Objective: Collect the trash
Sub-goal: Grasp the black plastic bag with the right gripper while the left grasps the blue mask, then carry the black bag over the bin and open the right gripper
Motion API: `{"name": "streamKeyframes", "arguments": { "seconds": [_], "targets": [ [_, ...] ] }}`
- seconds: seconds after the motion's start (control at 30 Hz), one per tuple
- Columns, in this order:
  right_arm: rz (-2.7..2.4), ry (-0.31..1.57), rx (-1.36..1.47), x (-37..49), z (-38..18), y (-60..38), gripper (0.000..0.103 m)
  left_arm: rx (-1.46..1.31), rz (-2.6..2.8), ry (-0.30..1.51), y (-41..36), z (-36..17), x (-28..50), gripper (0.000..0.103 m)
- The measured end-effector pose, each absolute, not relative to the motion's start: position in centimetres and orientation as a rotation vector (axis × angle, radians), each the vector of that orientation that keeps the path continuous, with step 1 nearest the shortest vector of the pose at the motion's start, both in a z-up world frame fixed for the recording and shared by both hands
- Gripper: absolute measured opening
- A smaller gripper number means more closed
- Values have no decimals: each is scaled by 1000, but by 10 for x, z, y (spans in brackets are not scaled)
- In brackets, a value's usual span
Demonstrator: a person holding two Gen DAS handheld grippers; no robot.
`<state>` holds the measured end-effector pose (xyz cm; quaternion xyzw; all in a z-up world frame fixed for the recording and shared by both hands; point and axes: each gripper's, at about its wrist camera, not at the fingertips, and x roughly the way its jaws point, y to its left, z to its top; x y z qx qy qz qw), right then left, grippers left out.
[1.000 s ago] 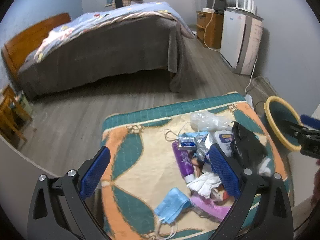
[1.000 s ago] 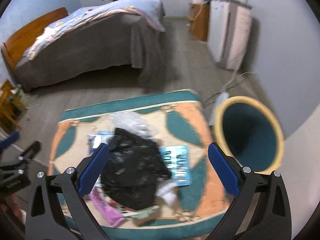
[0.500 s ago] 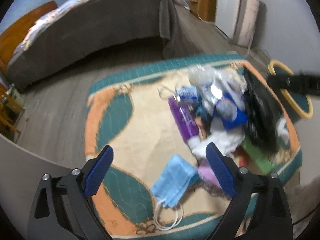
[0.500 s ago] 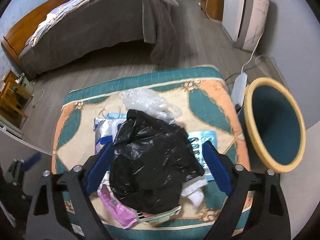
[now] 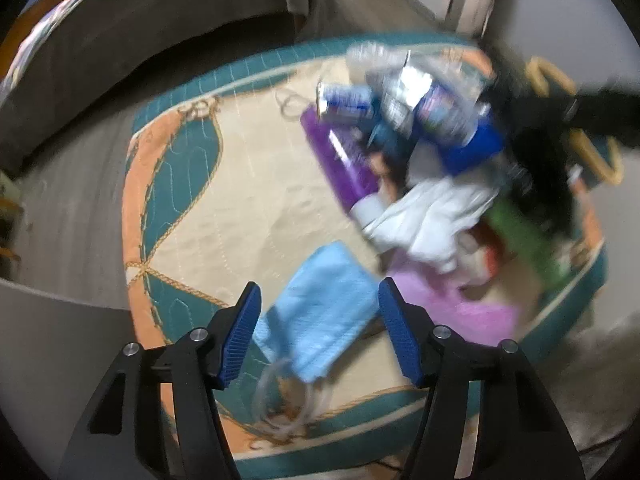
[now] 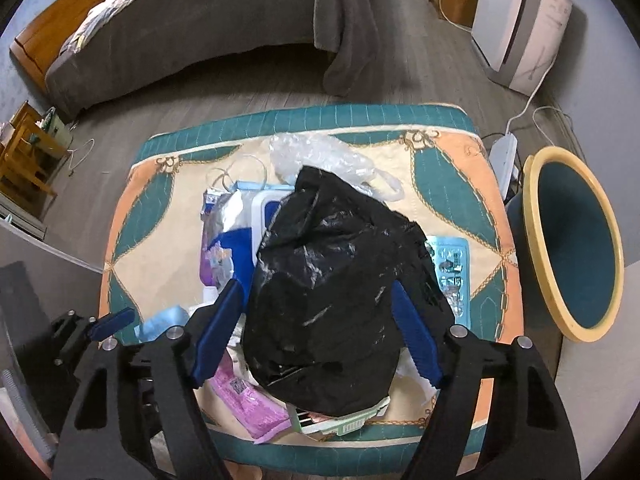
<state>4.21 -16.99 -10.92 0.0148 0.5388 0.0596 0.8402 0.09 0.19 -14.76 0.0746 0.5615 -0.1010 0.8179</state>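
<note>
A pile of trash lies on a quilted teal and orange cloth (image 5: 172,208) over a low table. My left gripper (image 5: 318,336) is open, its jaws on either side of a light blue face mask (image 5: 320,312) at the pile's near edge. My right gripper (image 6: 316,330) is open, its jaws on either side of a crumpled black plastic bag (image 6: 332,300) on top of the pile. A purple tube (image 5: 340,160), white tissue (image 5: 432,216), a pink wrapper (image 6: 248,400) and a blister pack (image 6: 452,268) lie in the pile. A teal bin with a yellow rim (image 6: 576,248) stands right of the table.
A bed with a grey cover (image 6: 192,28) stands across the wooden floor. A white appliance (image 6: 520,20) and a power strip with a cable (image 6: 504,152) are at the right wall. A wooden stand (image 6: 24,156) is at the far left.
Both grippers have dropped closer to the pile. The left one now has the blue mask between its jaws, the right one the black bag. The jaws of both look narrower.
</note>
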Motion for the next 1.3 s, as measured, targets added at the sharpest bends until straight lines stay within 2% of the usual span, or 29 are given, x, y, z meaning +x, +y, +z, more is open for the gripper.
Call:
{"name": "streamKeyframes", "arguments": {
  "seconds": [0.3,0.33,0.37,0.47,0.53,0.57,0.6,0.63,0.7,1.03,1.3],
  "targets": [
    [127,1159,3,42,-114,-165,74,243,-192,1268,-2,-160,-4,61],
    [130,1160,-5,43,-115,-163,74,260,-179,1285,-2,-166,-1,55],
    [130,1160,-12,44,-117,-161,72,269,-170,1293,-1,-169,-1,45],
    [130,1173,-16,46,-121,-160,62,271,-178,1293,1,-173,6,25],
    [146,1189,-3,47,-124,-162,43,280,-175,1270,2,-169,8,13],
    [145,1191,-4,47,-124,-162,28,278,-170,1260,3,-167,10,11],
    [138,1185,-7,47,-123,-164,18,269,-165,1249,5,-163,11,11],
    [137,1182,-1,47,-122,-166,11,261,-161,1238,6,-160,11,9],
    [145,1174,28,46,-118,-172,5,248,-152,1208,7,-150,12,7],
    [154,1053,195,36,-70,-213,2,189,-158,1033,1,-95,13,6],
    [161,954,267,28,-21,-248,2,106,-259,841,-16,-23,9,6]
  ]
}}
